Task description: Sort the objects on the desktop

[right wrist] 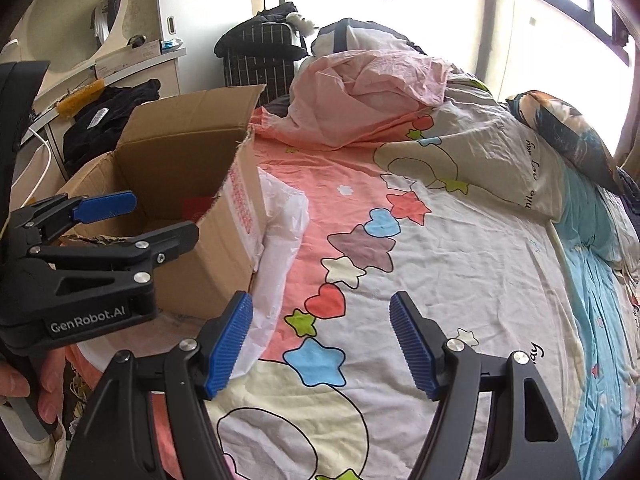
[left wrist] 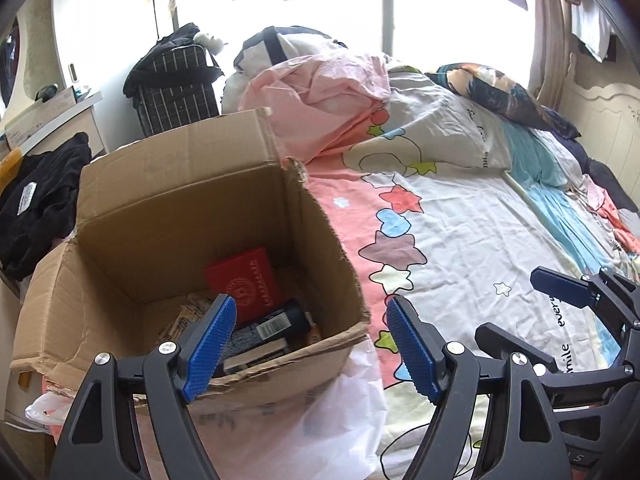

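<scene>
Box (left wrist: pixel 192 200) (books inside) just ahead of left hand-held gripper (left wrist: pixel 310 344), jaws apart.

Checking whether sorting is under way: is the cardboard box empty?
No: the cardboard box holds a red booklet, a dark bottle and books.

You've got two tongs in view: left tongs (left wrist: pixel 310 344) and right tongs (right wrist: pixel 322 346), each with two blue pads. One cardboard box (left wrist: pixel 176 184) on the bed (left wrist: pixel 460 220). Inside it: one red booklet (left wrist: pixel 248 280), one dark bottle (left wrist: pixel 284 318) with a barcode, one dark book (left wrist: pixel 256 350); anything under those you can't count. One white plastic bag (right wrist: pixel 280 240) beside the box. One patterned pillow (left wrist: pixel 496 96), one pink sheet heap (left wrist: pixel 320 100).
</scene>
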A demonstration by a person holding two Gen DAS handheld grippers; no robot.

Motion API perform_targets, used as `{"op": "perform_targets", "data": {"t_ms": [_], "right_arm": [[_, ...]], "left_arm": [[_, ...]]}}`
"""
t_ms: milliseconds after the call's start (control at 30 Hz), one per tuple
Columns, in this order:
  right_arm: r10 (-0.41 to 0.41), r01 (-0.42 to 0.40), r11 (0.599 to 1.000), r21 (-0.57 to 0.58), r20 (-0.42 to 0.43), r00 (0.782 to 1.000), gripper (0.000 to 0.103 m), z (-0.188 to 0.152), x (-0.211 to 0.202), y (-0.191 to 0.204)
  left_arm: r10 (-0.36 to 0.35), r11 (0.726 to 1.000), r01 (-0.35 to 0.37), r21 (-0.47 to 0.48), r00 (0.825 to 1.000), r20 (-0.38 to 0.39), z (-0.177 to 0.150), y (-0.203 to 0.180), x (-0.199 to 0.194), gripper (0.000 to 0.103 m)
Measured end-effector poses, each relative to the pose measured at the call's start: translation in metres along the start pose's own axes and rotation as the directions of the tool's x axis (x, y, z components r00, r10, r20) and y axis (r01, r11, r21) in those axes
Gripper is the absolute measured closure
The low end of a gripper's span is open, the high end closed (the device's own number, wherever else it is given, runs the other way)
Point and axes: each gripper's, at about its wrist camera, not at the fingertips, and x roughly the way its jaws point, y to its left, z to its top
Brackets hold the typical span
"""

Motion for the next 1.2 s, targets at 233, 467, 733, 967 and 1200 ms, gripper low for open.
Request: {"op": "perform_targets", "data": {"t_ms": [233,467,733,967,1200], "right_arm": [[-0.019,0.019,0.999,0.041,-0.001,1.0,0.035,-0.013,-0.008,-0.03],[-0.039,0.039,0.995,0.087,-0.009,0.999,0.035,-0.029,-0.013,-0.06],[-0.067,0.07,0.987,0.145,-0.03,0.997,0.035,-0.05,-0.017,-0.094],[-0.083,0.091,0.98,0.175,-0.051,0.995,0.035,-0.067,-0.019,-0.116],[-0.098,0.11,0.97,0.217,-0.065,0.993,0.024,-0.083,-0.021,-0.137]], "left_arm": [[-0.008,0.998,0.009,0.064,1.0,-0.01,-0.001,-0.041,0.006,0.023],[0.0,0.995,0.0,0.097,1.0,0.004,-0.005,-0.072,0.01,0.015],[-0.051,0.995,0.047,0.092,0.998,0.041,-0.006,-0.099,0.007,0.001],[-0.074,0.992,0.072,0.105,0.997,0.013,-0.01,-0.132,0.016,0.0],[-0.088,0.994,0.087,0.072,0.996,0.008,-0.019,-0.145,0.023,0.0]]}}
